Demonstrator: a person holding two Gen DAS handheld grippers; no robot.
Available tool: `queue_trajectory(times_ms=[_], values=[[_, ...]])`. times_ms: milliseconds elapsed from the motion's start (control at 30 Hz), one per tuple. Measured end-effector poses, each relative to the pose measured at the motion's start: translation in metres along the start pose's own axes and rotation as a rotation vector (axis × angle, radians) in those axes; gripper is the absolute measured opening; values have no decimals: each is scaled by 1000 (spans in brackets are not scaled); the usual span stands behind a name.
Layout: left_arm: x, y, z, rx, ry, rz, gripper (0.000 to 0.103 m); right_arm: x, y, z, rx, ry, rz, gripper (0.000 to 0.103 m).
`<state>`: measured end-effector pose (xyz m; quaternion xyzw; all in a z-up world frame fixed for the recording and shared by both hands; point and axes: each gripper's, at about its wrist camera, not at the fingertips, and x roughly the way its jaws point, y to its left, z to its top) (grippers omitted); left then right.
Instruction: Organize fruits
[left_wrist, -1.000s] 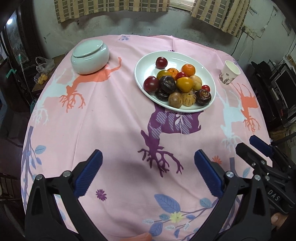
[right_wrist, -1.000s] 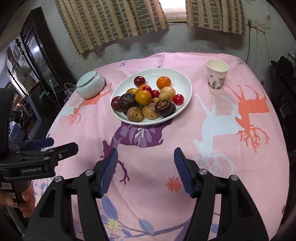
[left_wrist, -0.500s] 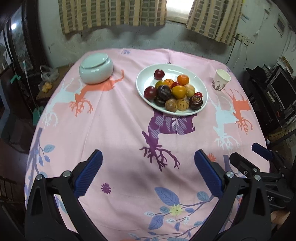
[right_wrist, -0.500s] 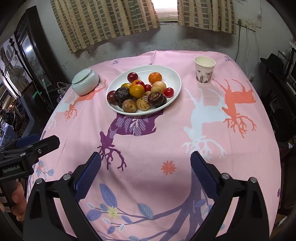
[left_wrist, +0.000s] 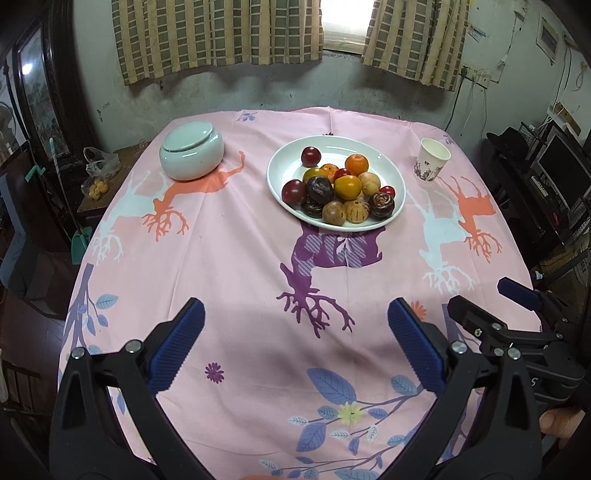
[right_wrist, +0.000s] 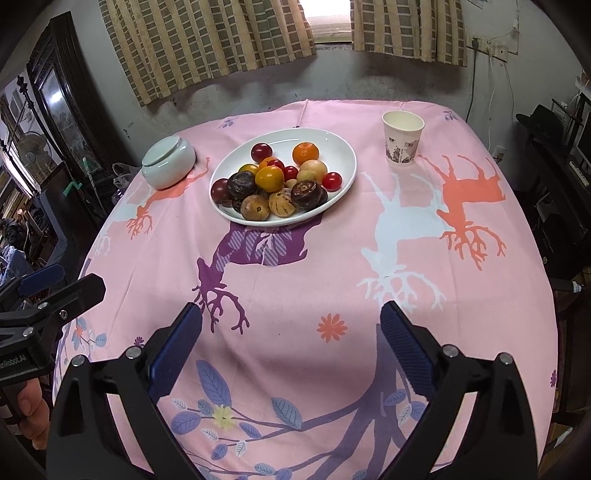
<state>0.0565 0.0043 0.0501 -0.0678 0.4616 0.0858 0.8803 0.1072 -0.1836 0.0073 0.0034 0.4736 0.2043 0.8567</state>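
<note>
The white plate (right_wrist: 334, 146) sits mid-surface, heaped with fruits (right_wrist: 271, 186) (plums, oranges, cherry tomatoes); the lidded jar (right_wrist: 168, 162) and paper cup (right_wrist: 402, 138) flank it; both the left gripper (left_wrist: 295, 345) and right gripper (right_wrist: 291, 345) gape wide, holding nothing; only the left view shows a bag (left_wrist: 101, 166) beyond the surface.

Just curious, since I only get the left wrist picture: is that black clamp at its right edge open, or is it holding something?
Observer: The right wrist view shows the right gripper wide open, with only tablecloth between its pads.
Operator: And what carries my own camera's clamp?
Observer: A hand grips the handle of the left gripper, low at that view's left edge.
Operator: Anything written on it?
Observer: White lettering on its side, cut off by the frame.
</note>
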Motion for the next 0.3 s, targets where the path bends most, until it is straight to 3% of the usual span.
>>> queue_trajectory(times_ms=[300], values=[[-3,-2,-3,6,16,7,101,-4,-2,-1,0,-4,-16,101]])
